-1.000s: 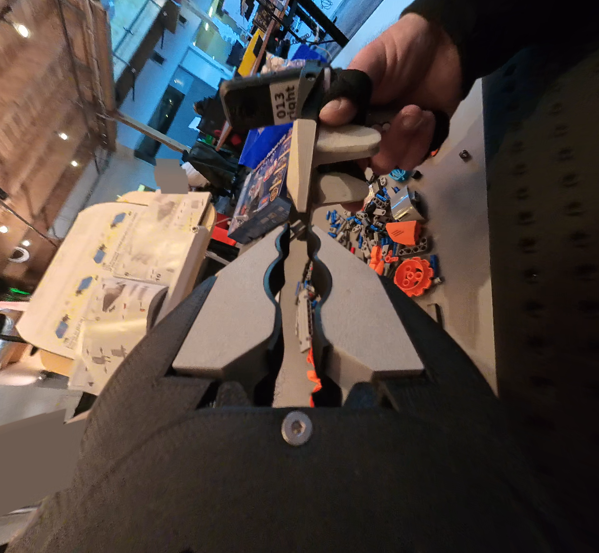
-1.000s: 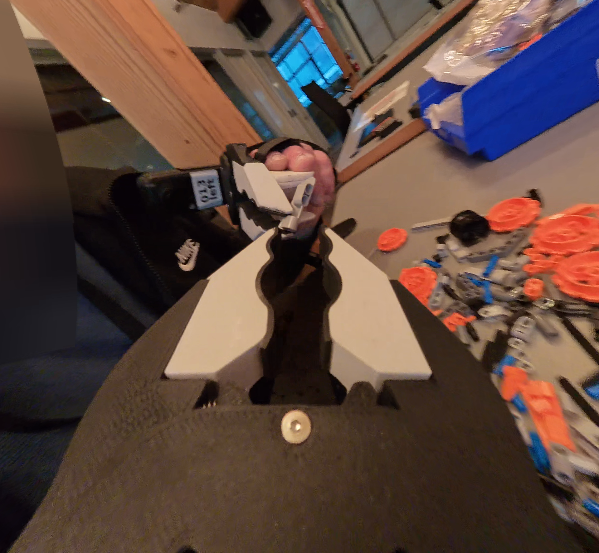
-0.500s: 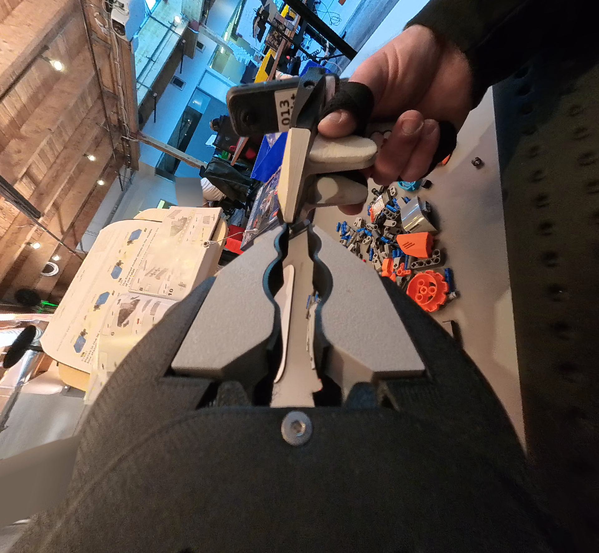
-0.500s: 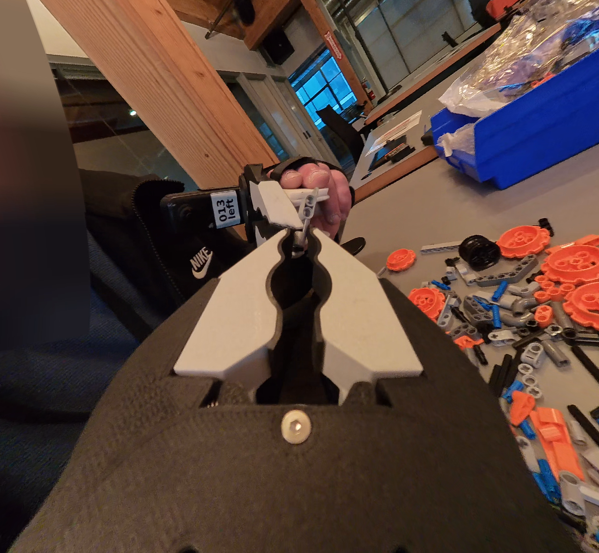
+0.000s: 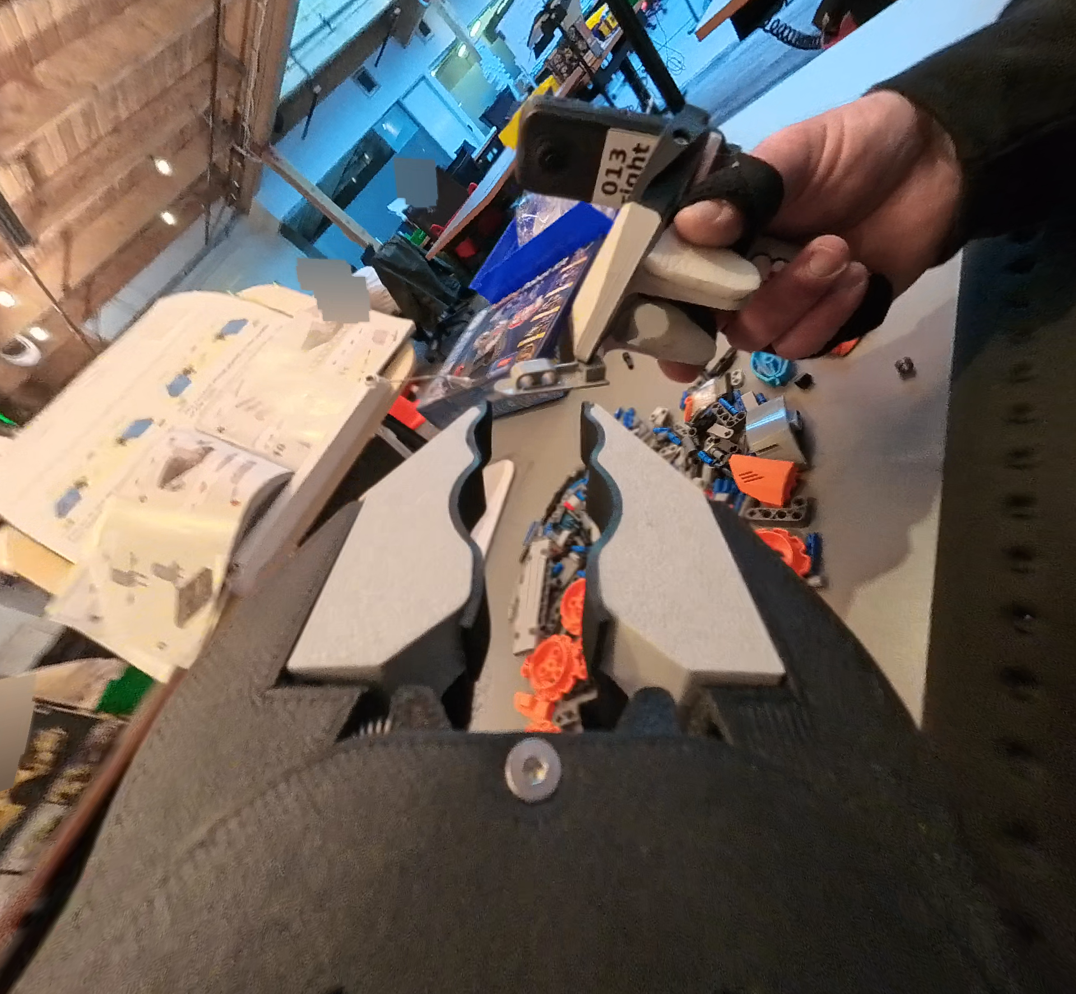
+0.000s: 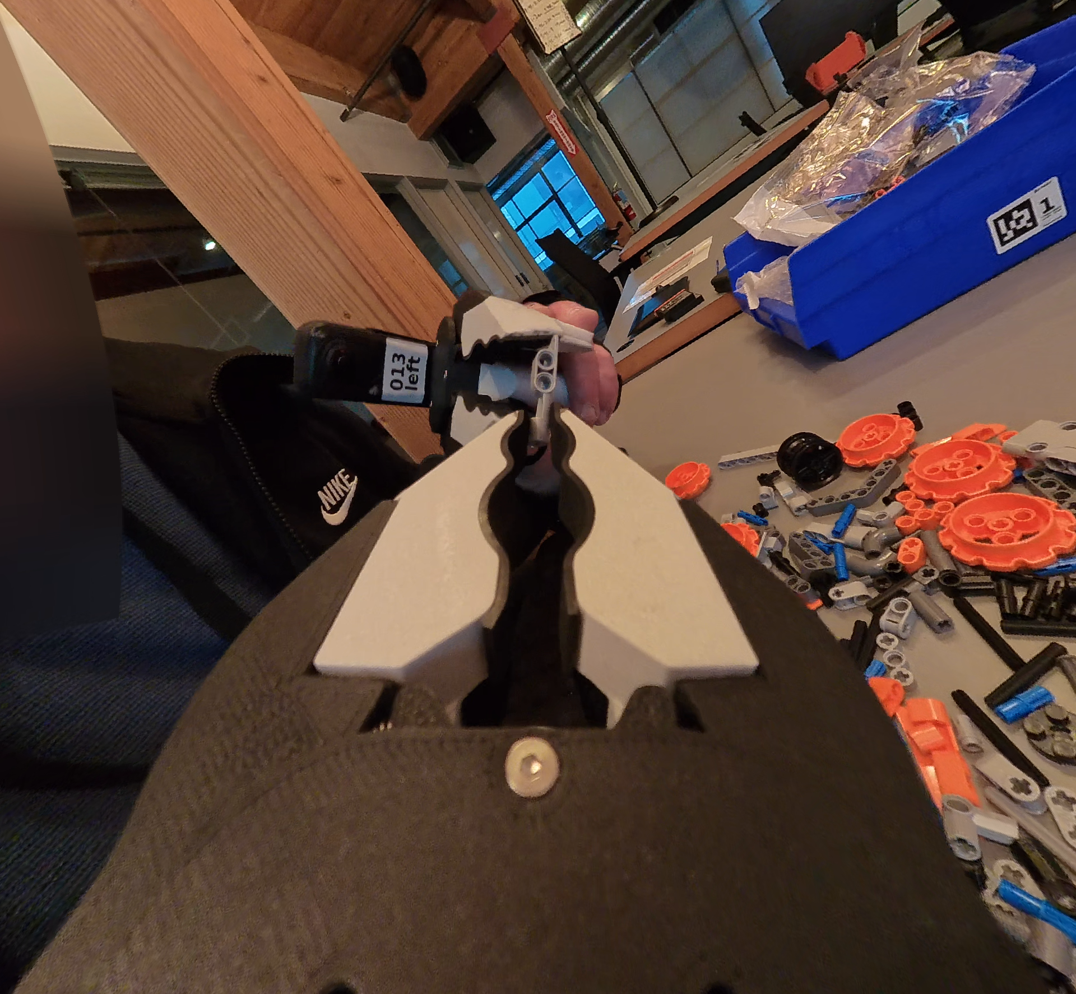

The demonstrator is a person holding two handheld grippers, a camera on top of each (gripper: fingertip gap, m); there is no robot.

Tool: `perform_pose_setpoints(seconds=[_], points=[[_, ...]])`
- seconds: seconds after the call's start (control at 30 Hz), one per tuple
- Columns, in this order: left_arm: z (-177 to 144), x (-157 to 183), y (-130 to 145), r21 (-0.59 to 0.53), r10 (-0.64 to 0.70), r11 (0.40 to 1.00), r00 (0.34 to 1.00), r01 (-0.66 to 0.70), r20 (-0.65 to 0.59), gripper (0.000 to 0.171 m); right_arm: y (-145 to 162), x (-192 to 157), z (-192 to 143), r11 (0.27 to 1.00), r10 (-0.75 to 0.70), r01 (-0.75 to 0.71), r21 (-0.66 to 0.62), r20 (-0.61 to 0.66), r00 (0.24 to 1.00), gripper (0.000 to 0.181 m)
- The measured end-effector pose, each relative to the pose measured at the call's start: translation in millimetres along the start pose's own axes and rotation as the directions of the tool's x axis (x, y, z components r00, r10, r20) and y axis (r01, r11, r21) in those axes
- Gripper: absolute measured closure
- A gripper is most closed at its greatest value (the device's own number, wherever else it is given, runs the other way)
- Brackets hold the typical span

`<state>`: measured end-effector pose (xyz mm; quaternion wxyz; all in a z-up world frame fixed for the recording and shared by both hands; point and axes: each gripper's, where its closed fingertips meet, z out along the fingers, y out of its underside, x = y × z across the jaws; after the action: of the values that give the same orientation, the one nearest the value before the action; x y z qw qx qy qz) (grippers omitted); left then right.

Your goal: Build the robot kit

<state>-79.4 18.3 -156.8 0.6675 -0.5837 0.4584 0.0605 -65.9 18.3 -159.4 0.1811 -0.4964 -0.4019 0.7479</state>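
The left gripper (image 5: 535, 419) stood with its two grey fingers spread apart and nothing between them, hovering above the grey table (image 5: 873, 442). Just past its tips hung a small light-grey plastic beam with round holes (image 5: 538, 379), pinched at one end by the right gripper (image 5: 588, 369), whose pale fingers were closed on it. From the other side, the same beam (image 6: 544, 390) rose out of the narrow gap at the right gripper's tips (image 6: 540, 427), with the left gripper (image 6: 524, 355) close behind it, touching or nearly so; I could not tell which. A hand (image 5: 838, 232) in a dark sleeve worked the right tool. Below lay a scatter of orange, blue and grey building-toy pieces (image 5: 751, 442), orange toothed wheels (image 6: 955, 471) among them. An open instruction booklet (image 5: 192, 413) stood propped to the left, and farther back a blue plastic bin (image 6: 908, 273) held crumpled clear bags (image 6: 873, 151).
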Motion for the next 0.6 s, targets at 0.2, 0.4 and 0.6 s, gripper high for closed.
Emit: perform_pose_setpoints(seconds=[0.2, 0.4, 0.6], points=[[4.8, -0.7, 4.8, 0.021, -0.420, 0.904, 0.898, 0.426, -0.129, 0.141, 1.8, 4.6, -0.8, 0.997, -0.077, 0.076, -0.018, -0.062, 0.995, 0.177], [3.3, 2.5, -4.6, 0.066, -0.725, 0.601, 0.578, 0.797, -0.374, 0.154, 8.2, 4.8, 5.2, 0.961, -0.270, 0.258, -0.096, -0.145, 0.952, 0.176], [4.5, 13.3, -3.1, 0.039, -0.731, 0.577, 0.538, 0.816, -0.420, 0.166, 17.3, 6.2, 9.1, 0.926, -0.364, 0.336, -0.173, -0.171, 0.916, 0.177]])
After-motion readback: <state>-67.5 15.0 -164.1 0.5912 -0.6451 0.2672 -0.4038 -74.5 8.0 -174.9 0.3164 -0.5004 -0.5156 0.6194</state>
